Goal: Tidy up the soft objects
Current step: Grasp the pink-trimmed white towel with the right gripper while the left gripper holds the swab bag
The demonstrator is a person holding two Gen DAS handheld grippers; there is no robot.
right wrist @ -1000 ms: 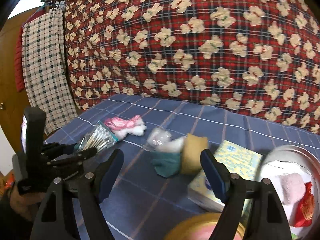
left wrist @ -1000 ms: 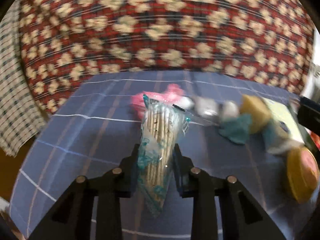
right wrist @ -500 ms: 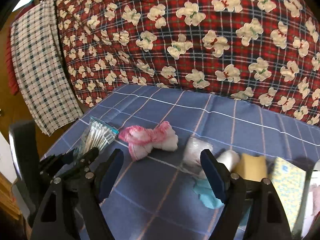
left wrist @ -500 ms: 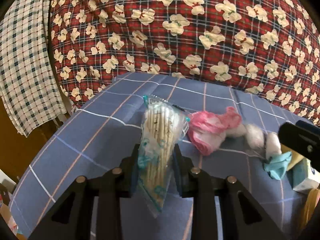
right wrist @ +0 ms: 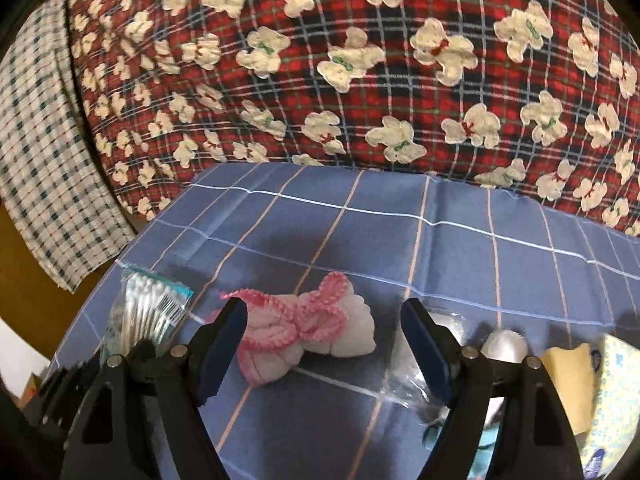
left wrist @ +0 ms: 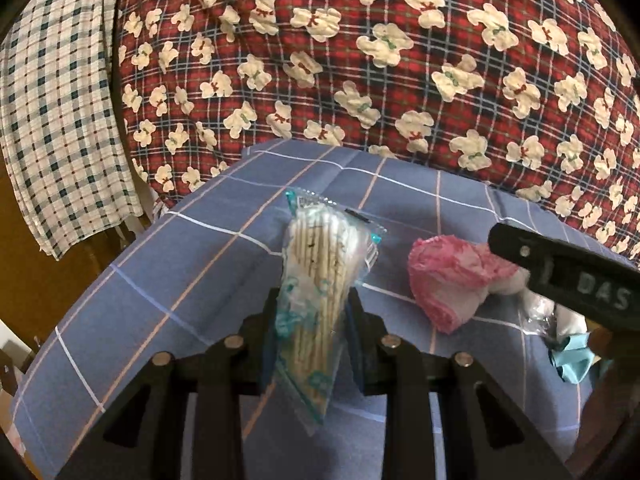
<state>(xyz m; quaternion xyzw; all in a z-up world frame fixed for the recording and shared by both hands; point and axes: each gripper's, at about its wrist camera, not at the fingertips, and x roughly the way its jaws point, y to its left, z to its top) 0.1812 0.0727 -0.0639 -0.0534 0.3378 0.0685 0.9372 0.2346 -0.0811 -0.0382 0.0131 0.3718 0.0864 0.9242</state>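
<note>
The left gripper (left wrist: 312, 332) still holds the cotton swab pack (left wrist: 320, 276) clamped between its fingers, above the blue checked cloth (left wrist: 160, 264). The right gripper (right wrist: 324, 344), with fingers wide apart, has come closer to the pink and white sock bundle (right wrist: 312, 332) (a second ago it was farther back), and the bundle now lies between the fingertips on the cloth, just right of the pack.

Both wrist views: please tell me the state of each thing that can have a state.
Left gripper: shut on the cotton swab pack.
Cotton swab pack: sealed, held above the blue cloth.
Right gripper: open, empty.
Pink and white sock bundle: rolled, lying on the blue cloth between the open jaws.
</note>
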